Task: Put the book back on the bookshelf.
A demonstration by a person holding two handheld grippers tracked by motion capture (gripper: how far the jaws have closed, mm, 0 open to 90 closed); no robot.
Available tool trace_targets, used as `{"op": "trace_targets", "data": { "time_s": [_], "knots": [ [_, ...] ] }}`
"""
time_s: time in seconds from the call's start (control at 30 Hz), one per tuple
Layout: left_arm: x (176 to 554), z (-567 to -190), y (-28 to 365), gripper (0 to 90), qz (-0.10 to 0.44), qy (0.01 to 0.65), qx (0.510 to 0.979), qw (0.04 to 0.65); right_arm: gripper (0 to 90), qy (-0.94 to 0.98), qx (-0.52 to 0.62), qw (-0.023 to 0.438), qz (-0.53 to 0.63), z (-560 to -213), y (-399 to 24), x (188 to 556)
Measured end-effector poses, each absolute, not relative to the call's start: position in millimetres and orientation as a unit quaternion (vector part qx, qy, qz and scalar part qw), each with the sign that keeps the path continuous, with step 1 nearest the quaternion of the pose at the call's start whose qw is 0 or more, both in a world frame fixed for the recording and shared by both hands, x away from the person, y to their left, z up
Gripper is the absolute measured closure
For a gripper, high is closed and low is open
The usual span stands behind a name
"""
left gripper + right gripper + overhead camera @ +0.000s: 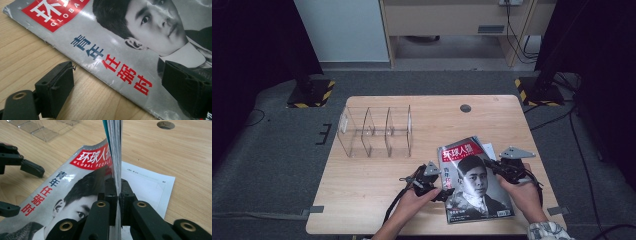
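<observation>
The magazine (475, 181) lies on the near right part of the table (377, 185), its right edge lifted. The right tongs (117, 188) are clamped tight on that raised edge, pages standing between their 2 jaws. The left tongs (117, 82) stand wide at the magazine's left edge, one jaw over the cover, the other over bare wood, gripping nothing. A white sheet (147, 187) lies under the magazine; a clear divider rack (377, 131) stands farther back.

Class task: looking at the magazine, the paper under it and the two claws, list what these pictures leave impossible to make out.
- Print on the white sheet: too small, and the magazine covers part of it.
- Magazine's inside pages: right gripper view, edge-on in the right claw.
- Cover's lower corner: left gripper view, behind a left claw pad.
</observation>
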State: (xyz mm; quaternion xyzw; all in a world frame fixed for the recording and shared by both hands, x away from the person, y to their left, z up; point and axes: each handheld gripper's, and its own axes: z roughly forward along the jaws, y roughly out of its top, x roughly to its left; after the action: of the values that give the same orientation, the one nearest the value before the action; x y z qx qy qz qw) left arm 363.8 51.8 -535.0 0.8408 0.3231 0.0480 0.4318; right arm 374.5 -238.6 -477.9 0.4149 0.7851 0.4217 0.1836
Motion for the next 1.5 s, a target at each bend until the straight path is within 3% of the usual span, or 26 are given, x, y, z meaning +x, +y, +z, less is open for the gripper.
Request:
{"op": "trace_targets", "data": {
  "time_s": [0.87,1.13,1.23,1.5],
  "knots": [
    [379,-537,50,10.6,0.011,0.337,0.827,0.449,87.9,0.753,0.394,0.186,0.493,-459,-237,366],
    [378,-536,49,18.1,0.019,0.336,0.831,0.443,87.7,0.75,0.407,0.177,0.491,-469,-242,371],
    [378,-534,48,28.2,0.027,0.34,0.834,0.434,87.5,0.756,0.424,0.173,0.467,-482,-243,378],
    [376,-534,42,30.8,0.053,0.335,0.84,0.423,86.7,0.763,0.444,0.17,0.438,-497,-248,385]
  ]
}}
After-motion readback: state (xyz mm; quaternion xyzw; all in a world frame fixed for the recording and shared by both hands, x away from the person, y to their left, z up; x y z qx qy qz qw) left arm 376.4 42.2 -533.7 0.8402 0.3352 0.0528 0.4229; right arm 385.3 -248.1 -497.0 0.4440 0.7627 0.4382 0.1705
